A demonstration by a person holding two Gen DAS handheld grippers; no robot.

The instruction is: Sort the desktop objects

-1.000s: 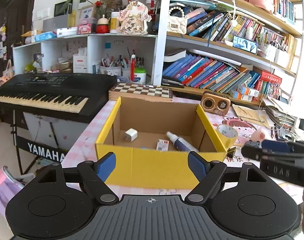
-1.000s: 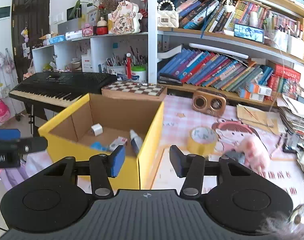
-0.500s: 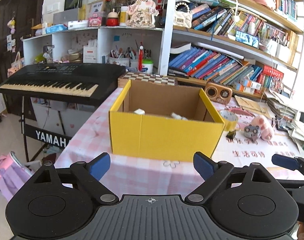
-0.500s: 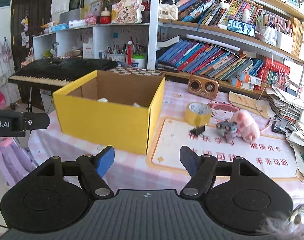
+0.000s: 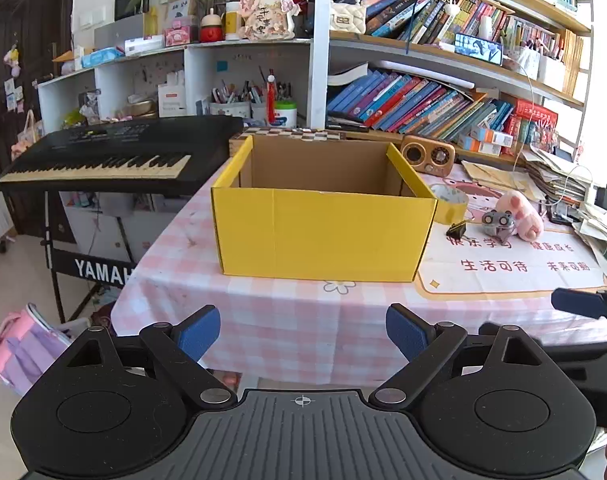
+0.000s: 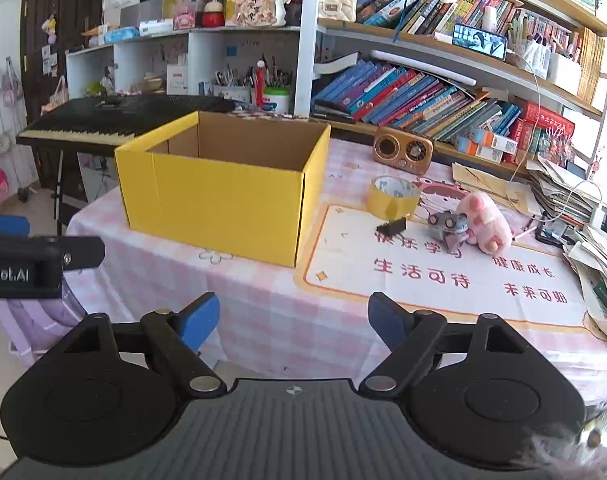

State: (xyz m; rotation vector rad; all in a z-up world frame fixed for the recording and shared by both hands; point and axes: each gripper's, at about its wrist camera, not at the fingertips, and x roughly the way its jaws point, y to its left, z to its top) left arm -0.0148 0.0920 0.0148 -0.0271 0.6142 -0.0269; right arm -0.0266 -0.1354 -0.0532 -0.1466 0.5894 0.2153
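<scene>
A yellow cardboard box (image 5: 323,232) (image 6: 219,200) stands open on the pink checked table; its contents are hidden from this low angle. To its right lie a yellow tape roll (image 6: 393,199), a black binder clip (image 6: 392,226), a grey toy robot (image 6: 449,227) and a pink plush paw (image 6: 485,226). My left gripper (image 5: 302,334) hangs open and empty before the table's front edge, facing the box. My right gripper (image 6: 293,324) is empty too, its jaws still opening, in front of the mat (image 6: 443,276).
A black keyboard (image 5: 115,156) on a stand sits left of the table. A wooden radio (image 6: 402,151) and stacked papers (image 6: 583,208) are at the back right. Bookshelves (image 5: 443,100) fill the wall behind. A pink backpack (image 5: 19,348) lies on the floor.
Both grippers have pulled back and down from over the box to the table's front edge. The right jaws have widened; the left widened slightly.
</scene>
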